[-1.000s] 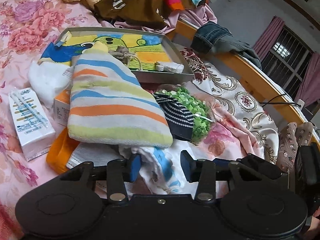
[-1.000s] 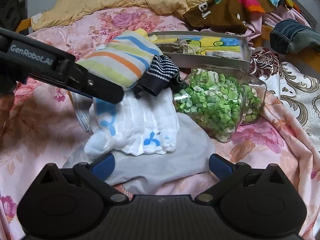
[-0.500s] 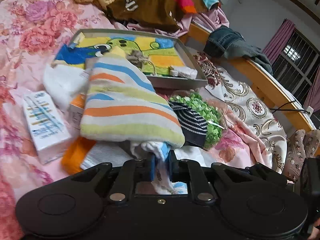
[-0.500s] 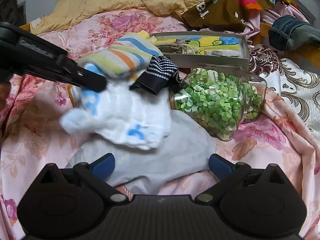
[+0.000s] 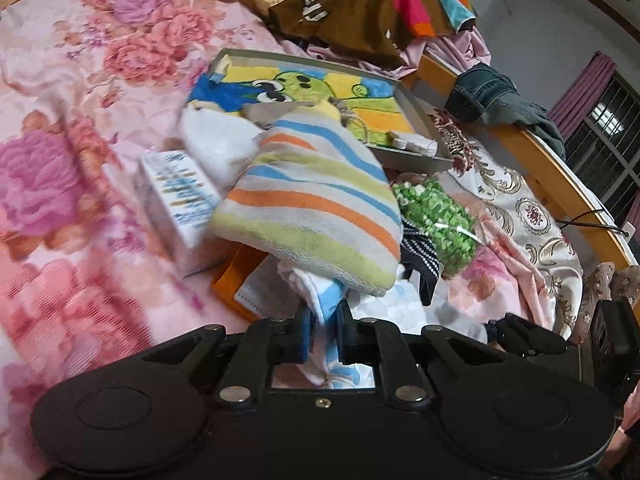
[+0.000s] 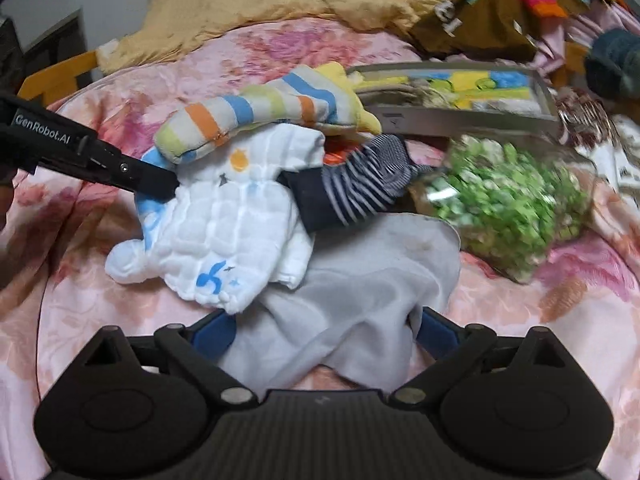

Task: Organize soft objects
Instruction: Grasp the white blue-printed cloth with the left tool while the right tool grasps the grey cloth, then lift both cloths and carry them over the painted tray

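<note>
Pinching the white cloth, left gripper; right gripper closing, seemingly astride grey cloth.

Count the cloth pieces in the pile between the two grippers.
4: a striped towel on top, a white quilted cloth shut in the left gripper, a navy striped sock beside it, a grey cloth underneath. More may be hidden.

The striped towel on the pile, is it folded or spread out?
Folded. The striped towel shows a thick, rounded doubled edge and lies as a compact bundle on the pile.
</note>
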`<state>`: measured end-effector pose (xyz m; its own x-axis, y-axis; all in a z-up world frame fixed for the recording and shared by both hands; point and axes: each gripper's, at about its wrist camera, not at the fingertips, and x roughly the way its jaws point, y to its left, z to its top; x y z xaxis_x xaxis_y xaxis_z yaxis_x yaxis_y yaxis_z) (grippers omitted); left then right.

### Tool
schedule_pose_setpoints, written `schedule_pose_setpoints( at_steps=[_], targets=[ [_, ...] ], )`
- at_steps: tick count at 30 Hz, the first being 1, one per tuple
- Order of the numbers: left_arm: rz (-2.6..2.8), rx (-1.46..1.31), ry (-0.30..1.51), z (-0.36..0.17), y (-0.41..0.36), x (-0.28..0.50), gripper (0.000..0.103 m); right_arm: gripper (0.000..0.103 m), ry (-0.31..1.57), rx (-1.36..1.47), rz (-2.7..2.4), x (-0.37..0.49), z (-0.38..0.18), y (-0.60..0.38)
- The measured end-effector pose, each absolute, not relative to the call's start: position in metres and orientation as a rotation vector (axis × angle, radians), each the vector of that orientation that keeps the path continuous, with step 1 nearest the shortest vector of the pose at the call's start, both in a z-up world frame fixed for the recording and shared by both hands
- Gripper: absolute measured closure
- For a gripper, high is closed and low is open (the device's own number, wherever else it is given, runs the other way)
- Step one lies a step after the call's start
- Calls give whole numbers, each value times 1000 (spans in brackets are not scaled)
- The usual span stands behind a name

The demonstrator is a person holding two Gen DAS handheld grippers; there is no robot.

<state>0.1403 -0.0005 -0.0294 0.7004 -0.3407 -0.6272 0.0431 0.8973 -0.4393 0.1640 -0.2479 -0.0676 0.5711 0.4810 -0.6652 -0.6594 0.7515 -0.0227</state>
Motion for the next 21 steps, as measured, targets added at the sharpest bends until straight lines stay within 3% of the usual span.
schedule_pose_setpoints(
  at_steps=[7,12,16,21],
  targets=[
    [-267,-417,791,-29,6,114,91,25,649,-294,627,153,-62,-247],
    [-303,-446,799,-30,2,105,91,49,643,-303,588,147,-60,-244],
    [-316,-454,794,-26,-3,100,91,76,626,-299,582,140,-57,-242],
    [-328,-390,767,-12,-12,92,92,84,580,-280,540,135,-50,-246]
  ],
)
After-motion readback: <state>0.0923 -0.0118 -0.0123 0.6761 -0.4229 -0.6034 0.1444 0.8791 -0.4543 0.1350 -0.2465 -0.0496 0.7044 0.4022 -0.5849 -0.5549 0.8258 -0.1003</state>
